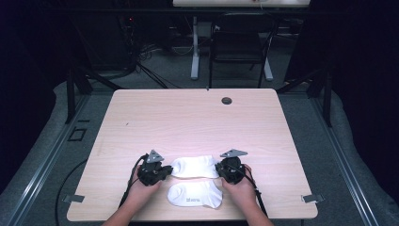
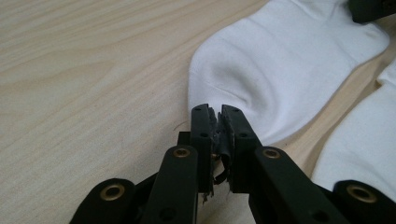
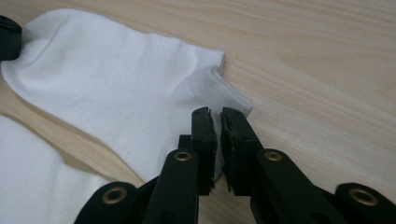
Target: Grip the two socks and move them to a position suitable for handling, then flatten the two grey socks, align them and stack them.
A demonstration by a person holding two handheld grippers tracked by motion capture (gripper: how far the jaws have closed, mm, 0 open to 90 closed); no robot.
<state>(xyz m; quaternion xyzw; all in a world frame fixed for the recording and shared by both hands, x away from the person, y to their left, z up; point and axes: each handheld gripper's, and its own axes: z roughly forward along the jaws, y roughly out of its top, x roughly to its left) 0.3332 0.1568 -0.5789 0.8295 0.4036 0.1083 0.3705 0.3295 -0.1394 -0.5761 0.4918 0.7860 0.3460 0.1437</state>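
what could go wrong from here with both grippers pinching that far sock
1. The left gripper seems to pinch only the very edge of the far sock; a lift could let the fabric slip out.
2. The right gripper bites the cuff corner just as thinly, so one end might drop first and the sock would sag or fold.
3. The near sock lies close alongside on the table; a low drag might catch and shift it.
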